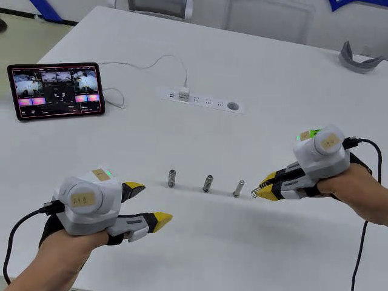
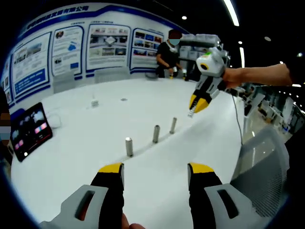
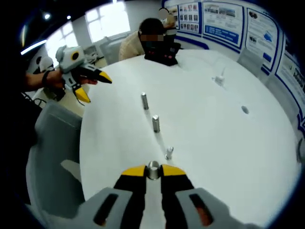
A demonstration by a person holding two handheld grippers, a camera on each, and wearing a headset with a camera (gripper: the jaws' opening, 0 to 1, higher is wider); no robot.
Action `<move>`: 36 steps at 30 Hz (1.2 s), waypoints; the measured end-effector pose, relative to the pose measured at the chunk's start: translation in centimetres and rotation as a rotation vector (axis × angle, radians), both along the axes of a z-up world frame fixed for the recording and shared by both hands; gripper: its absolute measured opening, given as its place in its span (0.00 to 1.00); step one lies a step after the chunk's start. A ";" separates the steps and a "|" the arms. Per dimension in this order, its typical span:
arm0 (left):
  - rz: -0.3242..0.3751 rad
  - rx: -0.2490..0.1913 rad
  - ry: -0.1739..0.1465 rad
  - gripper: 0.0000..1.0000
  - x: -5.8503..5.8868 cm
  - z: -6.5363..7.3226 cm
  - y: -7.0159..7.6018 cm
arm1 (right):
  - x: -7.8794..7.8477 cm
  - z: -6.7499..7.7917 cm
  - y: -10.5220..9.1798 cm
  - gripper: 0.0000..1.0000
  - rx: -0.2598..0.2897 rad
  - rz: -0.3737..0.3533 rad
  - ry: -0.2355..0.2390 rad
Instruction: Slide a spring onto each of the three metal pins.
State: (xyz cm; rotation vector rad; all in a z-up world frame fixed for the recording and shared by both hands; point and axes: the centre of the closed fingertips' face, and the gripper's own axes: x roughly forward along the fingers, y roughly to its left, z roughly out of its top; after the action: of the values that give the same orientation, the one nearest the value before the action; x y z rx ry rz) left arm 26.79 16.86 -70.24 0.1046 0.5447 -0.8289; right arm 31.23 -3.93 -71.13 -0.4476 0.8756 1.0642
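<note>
Steel spring [image 1: 255,193] in right tongs [image 1: 262,188]; left tongs [image 1: 153,201] wide

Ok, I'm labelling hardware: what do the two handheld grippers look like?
Both the left gripper and right gripper have white rounded housings, black jaws with yellow tips, a tan sticker, a green light and a black cable.

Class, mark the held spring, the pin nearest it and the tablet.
spring [image 1: 256,193], head view, middle of the coil.
nearest pin [image 1: 239,188], head view, mid-shaft.
tablet [image 1: 56,90], head view, screen centre.
</note>
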 end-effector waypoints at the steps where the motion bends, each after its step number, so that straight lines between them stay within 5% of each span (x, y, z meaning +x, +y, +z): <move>1: 0.007 0.003 0.004 0.57 0.0 -0.1 0.2 | 0.1 0.0 -0.1 0.12 -0.002 -0.001 -0.001; 36: 0.049 0.001 0.023 0.65 -1.4 -0.4 1.8 | 3.2 -0.7 0.9 0.13 -0.041 0.026 -0.018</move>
State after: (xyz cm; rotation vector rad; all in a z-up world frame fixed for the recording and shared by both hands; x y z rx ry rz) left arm 25.34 18.62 -70.63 0.0825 0.5670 -0.7826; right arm 34.45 -3.00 -71.82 -0.5033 0.8784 1.0664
